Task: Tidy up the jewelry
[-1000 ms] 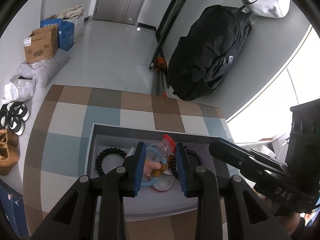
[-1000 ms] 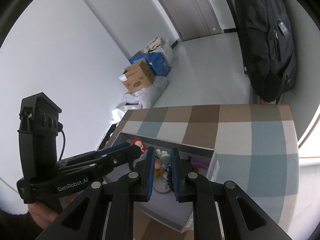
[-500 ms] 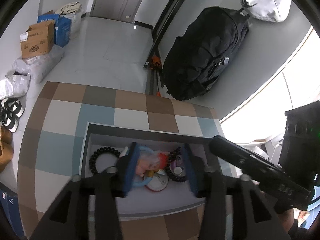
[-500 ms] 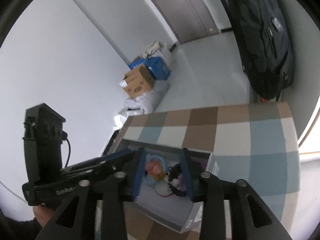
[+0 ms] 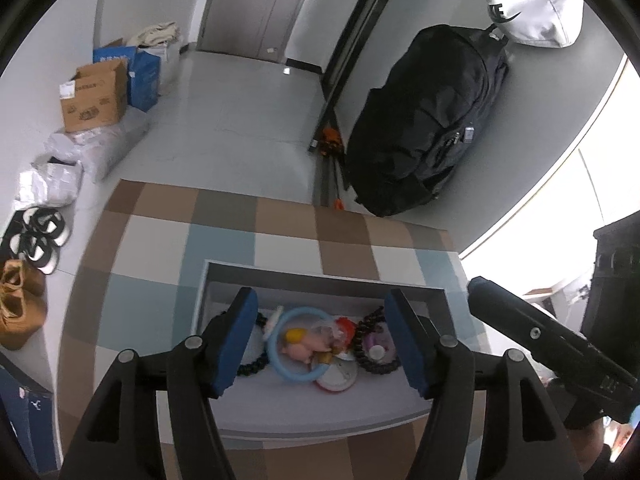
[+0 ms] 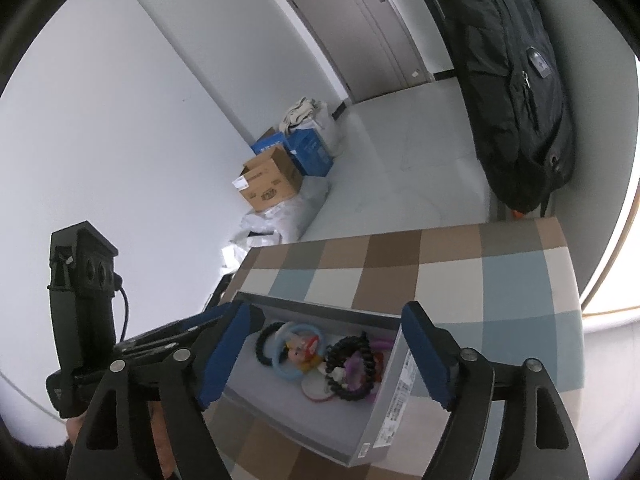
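Both the left tongs (image 5: 322, 338) and the right tongs (image 6: 326, 354) stood wide open with nothing in them, poised above a shallow grey box (image 5: 320, 276) on the checked tabletop (image 5: 224, 240). Between the blue pads of each lay the jewelry: a light-blue ring (image 5: 282, 354) around small toy charms (image 5: 308, 342), a black beaded bracelet (image 6: 264, 346) toward the left tongs' side, and a black spiral bracelet (image 6: 352, 372) with a purple piece (image 6: 354, 364) toward the right tongs' side.

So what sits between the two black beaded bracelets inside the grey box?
In the left wrist view, the light blue plastic ring with small pink and yellow charms inside it lies between the left black beaded bracelet and the right black beaded bracelet in the grey box.
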A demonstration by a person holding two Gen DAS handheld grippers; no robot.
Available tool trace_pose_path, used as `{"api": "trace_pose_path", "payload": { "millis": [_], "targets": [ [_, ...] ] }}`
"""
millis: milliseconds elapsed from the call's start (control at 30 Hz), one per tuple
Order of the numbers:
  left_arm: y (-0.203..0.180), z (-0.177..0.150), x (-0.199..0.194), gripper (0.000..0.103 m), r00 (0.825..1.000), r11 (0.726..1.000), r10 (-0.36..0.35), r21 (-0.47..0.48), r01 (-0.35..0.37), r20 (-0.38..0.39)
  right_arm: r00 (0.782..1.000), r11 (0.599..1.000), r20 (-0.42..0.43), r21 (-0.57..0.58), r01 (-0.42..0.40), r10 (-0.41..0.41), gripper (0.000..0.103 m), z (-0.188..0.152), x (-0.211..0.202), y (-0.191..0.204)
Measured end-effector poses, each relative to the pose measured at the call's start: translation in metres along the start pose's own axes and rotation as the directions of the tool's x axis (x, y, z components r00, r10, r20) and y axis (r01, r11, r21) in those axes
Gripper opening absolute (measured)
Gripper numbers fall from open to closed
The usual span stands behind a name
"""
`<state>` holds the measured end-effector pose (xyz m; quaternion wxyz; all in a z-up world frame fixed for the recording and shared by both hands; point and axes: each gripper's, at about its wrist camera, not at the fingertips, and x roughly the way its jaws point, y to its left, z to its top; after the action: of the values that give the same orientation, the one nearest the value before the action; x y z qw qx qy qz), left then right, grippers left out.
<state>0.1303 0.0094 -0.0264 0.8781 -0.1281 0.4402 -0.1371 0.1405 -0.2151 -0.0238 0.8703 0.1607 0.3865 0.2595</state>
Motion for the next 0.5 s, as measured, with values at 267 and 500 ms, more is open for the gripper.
{"api": "trace_pose_path", "payload": {
  "millis": [267,500],
  "targets": [
    [0.001,0.0,-0.016,0.076,0.996,0.999,0.05,-0.013,-0.049,0.076,1.0,1.0,0.022,-0.005,0.012,-0.012,0.096,-0.008,-0.007,0.003],
    [-0.007,-0.014,-0.045,0.087,0.97,0.992,0.116,0.016,-0.123,0.212,0.996,1.0,0.094,-0.027,0.013,-0.011,0.103,-0.017,-0.029,0.008]
  ]
}}
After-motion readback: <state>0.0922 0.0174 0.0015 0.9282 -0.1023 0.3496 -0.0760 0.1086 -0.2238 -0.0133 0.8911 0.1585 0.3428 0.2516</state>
